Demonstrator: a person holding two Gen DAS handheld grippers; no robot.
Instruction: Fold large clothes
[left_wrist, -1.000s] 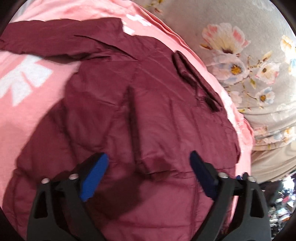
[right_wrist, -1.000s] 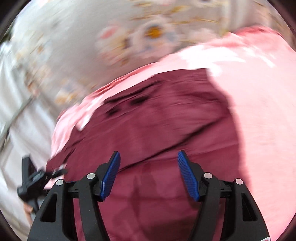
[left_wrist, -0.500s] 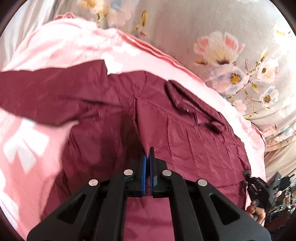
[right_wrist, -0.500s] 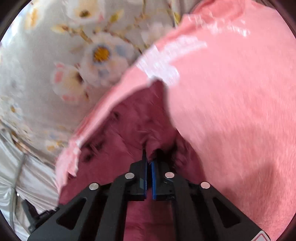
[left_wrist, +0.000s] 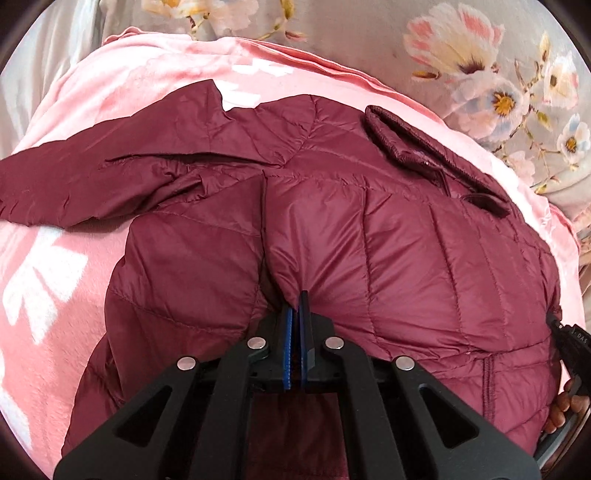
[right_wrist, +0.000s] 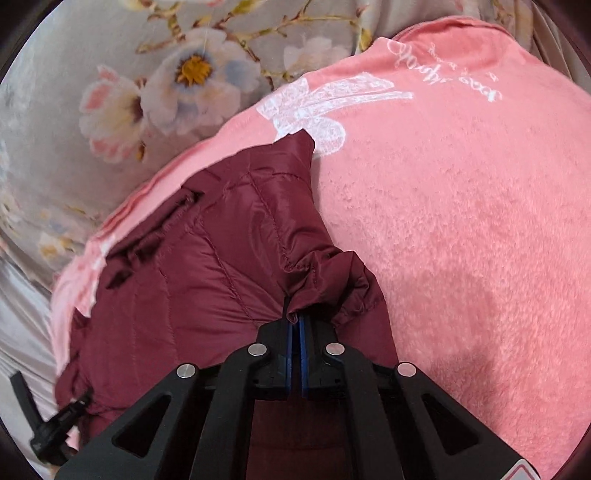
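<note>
The maroon quilted jacket (left_wrist: 388, 236) is lying spread on a pink fleece blanket (left_wrist: 40, 280), which is covering a grey floral bedspread (left_wrist: 369, 40); one sleeve (left_wrist: 96, 181) is extending out to the left in the left wrist view. The left gripper (left_wrist: 295, 314) is pinching a raised ridge of the jacket's quilted front, its blue pads pressed together on the fabric. The right gripper (right_wrist: 294, 321) is likewise clamping a gathered, stitched edge of the jacket (right_wrist: 207, 280) beside bare blanket (right_wrist: 461, 221).
</note>
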